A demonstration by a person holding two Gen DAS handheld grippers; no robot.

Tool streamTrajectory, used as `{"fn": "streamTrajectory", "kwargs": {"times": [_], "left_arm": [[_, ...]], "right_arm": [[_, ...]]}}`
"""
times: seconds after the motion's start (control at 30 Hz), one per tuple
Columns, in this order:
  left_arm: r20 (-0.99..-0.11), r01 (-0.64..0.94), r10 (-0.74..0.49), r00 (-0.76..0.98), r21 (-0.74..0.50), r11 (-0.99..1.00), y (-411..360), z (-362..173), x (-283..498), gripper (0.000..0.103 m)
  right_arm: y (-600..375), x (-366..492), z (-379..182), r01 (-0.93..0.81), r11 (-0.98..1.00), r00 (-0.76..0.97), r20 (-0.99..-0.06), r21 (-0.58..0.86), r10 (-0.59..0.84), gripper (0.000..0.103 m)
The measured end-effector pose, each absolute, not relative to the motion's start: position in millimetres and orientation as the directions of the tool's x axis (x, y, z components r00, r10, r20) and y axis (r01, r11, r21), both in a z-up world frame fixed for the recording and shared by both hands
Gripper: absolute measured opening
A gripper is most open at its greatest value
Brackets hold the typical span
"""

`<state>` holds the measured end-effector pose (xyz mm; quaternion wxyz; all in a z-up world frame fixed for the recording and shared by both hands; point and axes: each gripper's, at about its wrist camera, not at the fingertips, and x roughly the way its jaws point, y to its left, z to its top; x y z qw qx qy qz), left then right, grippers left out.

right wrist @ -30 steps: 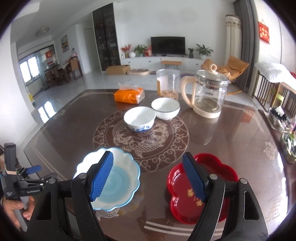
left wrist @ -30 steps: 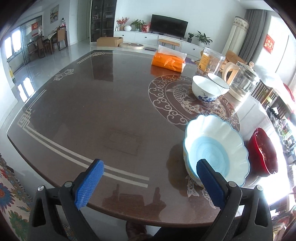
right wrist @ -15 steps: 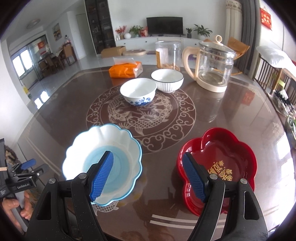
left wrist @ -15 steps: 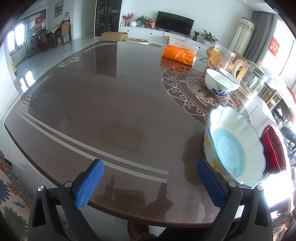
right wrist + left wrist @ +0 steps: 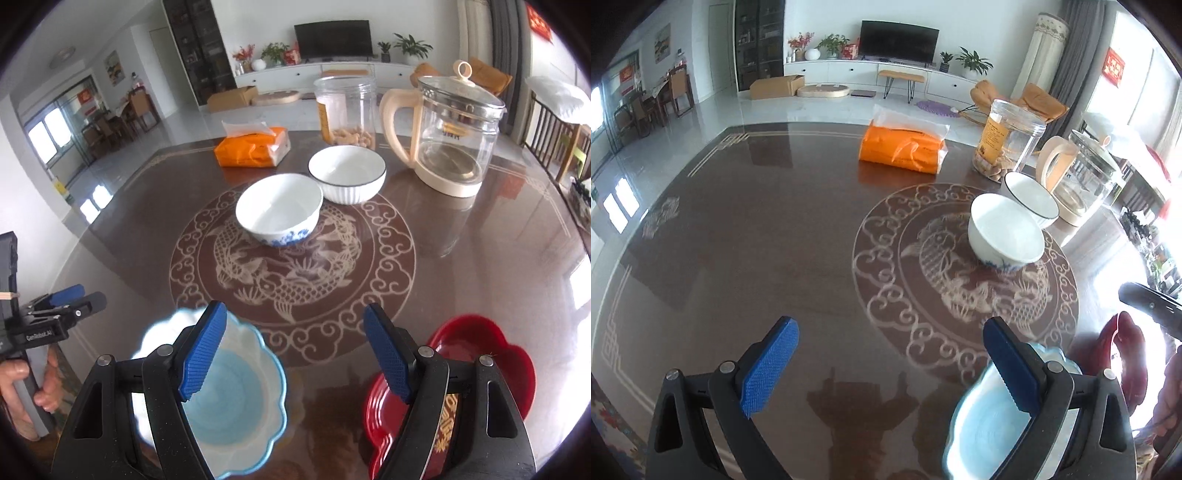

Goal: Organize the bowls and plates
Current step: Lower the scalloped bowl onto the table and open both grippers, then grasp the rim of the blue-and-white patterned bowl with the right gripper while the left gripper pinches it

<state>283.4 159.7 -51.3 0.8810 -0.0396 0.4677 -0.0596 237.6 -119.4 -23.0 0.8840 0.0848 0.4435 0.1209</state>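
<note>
So the scalloped blue bowl sits at the near edge of the table, right under your right gripper, and it's blurry in both views. That gripper's left pad crosses over the bowl's rim in the picture, but I can't tell if it actually touches it. Its jaws are spread wide with nothing between them, just bare tabletop and the edge of the dragon medallion. Just to the right of the blue bowl, apart from it, is the red flower-shaped plate, partly hidden behind the right finger. Further back on the medallion you've got the white bowl with blue print, and right behind it, looking like they're touching, the white ribbed bowl with the dark rim. Behind those: an orange tissue pack, a clear plastic jar with snacks in the bottom, and a glass kettle with a cream handle. Your left gripper is released too, pads far apart and empty; from its camera the blue bowl is tucked under its right finger, and the red plate peeks out at the right edge. In the right camera you can see your left hand wrapped around its handle off the table's left side.
</note>
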Motion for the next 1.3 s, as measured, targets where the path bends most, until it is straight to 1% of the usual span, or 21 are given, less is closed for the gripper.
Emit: {"fn": "streamTrajectory", "kwargs": {"times": [0.07, 0.13, 0.17, 0.2, 0.23, 0.3, 0.43, 0.47, 0.5, 0.53, 0.6, 0.63, 0.67, 0.7, 0.73, 0.77, 0.8, 0.87, 0.93, 1.1, 1.3], "left_arm": [[-0.834, 0.086, -0.159, 0.528, -0.134, 0.987, 140.6, -51.8, 320.8, 0.099], [-0.856, 0.098, -0.179, 0.486, -0.151, 0.984, 123.8, -58.7, 353.6, 0.097], [-0.866, 0.099, -0.182, 0.466, -0.154, 0.983, 114.8, -64.2, 368.6, 0.094], [-0.876, 0.101, -0.176, 0.45, -0.146, 0.984, 106.4, -69.0, 380.6, 0.088], [-0.885, 0.106, -0.171, 0.434, -0.138, 0.985, 98.4, -74.3, 391.7, 0.086], [-0.899, 0.119, -0.167, 0.405, -0.129, 0.984, 83.4, -84.2, 408.5, 0.079], [-0.908, 0.119, -0.173, 0.383, -0.137, 0.983, 69.4, -98.7, 426.1, 0.072], [-0.91, 0.118, -0.17, 0.379, -0.135, 0.984, 67.0, -101.6, 429.1, 0.068], [-0.913, 0.116, -0.166, 0.373, -0.132, 0.985, 65.1, -104.6, 431.9, 0.059], [-0.917, 0.113, -0.165, 0.364, -0.132, 0.985, 64.2, -107.4, 434.5, 0.053], [-0.926, 0.108, -0.172, 0.337, -0.144, 0.984, 63.9, -114.8, 439.3, 0.029], [-0.928, 0.103, -0.18, 0.325, -0.154, 0.983, 64.7, -118.3, 441.4, 0.026], [-0.927, 0.099, -0.203, 0.316, -0.181, 0.978, 66.2, -120.5, 442.1, 0.023], [-0.922, 0.096, -0.228, 0.314, -0.208, 0.973, 67.3, -121.5, 441.9, 0.016], [-0.917, 0.098, -0.251, 0.31, -0.232, 0.968, 67.0, -121.2, 441.4, 0.011], [-0.916, 0.103, -0.259, 0.306, -0.239, 0.966, 64.8, -120.6, 440.1, 0.005], [-0.918, 0.104, -0.243, 0.312, -0.221, 0.97, 62.7, -119.2, 438.1, 0.004], [-0.915, 0.114, -0.227, 0.332, -0.2, 0.973, 59.4, -114.9, 431.6, 0.004], [-0.909, 0.114, -0.237, 0.343, -0.211, 0.971, 60.7, -106.8, 422.0, 0.004], [-0.89, 0.136, -0.259, 0.376, -0.223, 0.965, 66.4, -72.2, 378.8, 0.007], [-0.867, 0.154, -0.254, 0.43, -0.207, 0.966, 75.1, -30.8, 295.0, 0.008]], "right_arm": [[-126.6, 271.9, -25.2, -0.097, 0.938, 0.551, -0.767, 0.331, 0.328, 0.079], [-132.3, 303.4, -34.0, -0.047, 0.927, 0.52, -0.784, 0.371, 0.34, 0.079], [-134.5, 316.5, -40.1, -0.022, 0.92, 0.503, -0.791, 0.392, 0.349, 0.078], [-135.1, 327.8, -46.6, 0.0, 0.914, 0.482, -0.801, 0.406, 0.355, 0.071], [-135.5, 337.8, -54.0, 0.017, 0.907, 0.462, -0.808, 0.42, 0.365, 0.059], [-133.9, 354.7, -68.3, 0.041, 0.903, 0.425, -0.825, 0.428, 0.372, 0.05], [-123.7, 374.7, -84.0, 0.028, 0.916, 0.402, -0.843, 0.4, 0.356, 0.05], [-120.1, 378.7, -87.0, 0.02, 0.92, 0.396, -0.848, 0.392, 0.353, 0.05], [-117.3, 382.9, -90.4, 0.016, 0.924, 0.385, -0.855, 0.383, 0.347, 0.05], [-116.9, 387.7, -95.1, 0.017, 0.927, 0.374, -0.862, 0.375, 0.342, 0.05], [-115.5, 393.4, -103.9, 0.021, 0.929, 0.355, -0.871, 0.369, 0.338, 0.049], [-114.9, 395.5, -107.5, 0.024, 0.93, 0.349, -0.875, 0.368, 0.337, 0.048], [-114.6, 397.3, -110.6, 0.027, 0.929, 0.342, -0.876, 0.37, 0.339, 0.041], [-114.9, 398.9, -113.7, 0.029, 0.925, 0.334, -0.876, 0.379, 0.349, 0.029], [-115.2, 399.3, -114.9, 0.029, 0.916, 0.332, -0.868, 0.4, 0.369, 0.024], [-114.5, 398.9, -114.3, 0.026, 0.912, 0.334, -0.864, 0.408, 0.377, 0.022], [-112.0, 398.5, -112.6, 0.015, 0.917, 0.333, -0.867, 0.398, 0.371, 0.018], [-104.9, 396.2, -109.0, -0.006, 0.938, 0.333, -0.884, 0.347, 0.329, 0.017], [-103.9, 391.6, -105.8, -0.018, 0.944, 0.336, -0.887, 0.331, 0.317, 0.016], [-111.0, 365.2, -77.5, -0.05, 0.925, 0.368, -0.854, 0.376, 0.367, 0.016], [-107.7, 298.6, -33.4, -0.131, 0.91, 0.379, -0.829, 0.392, 0.412, 0.016]]}}
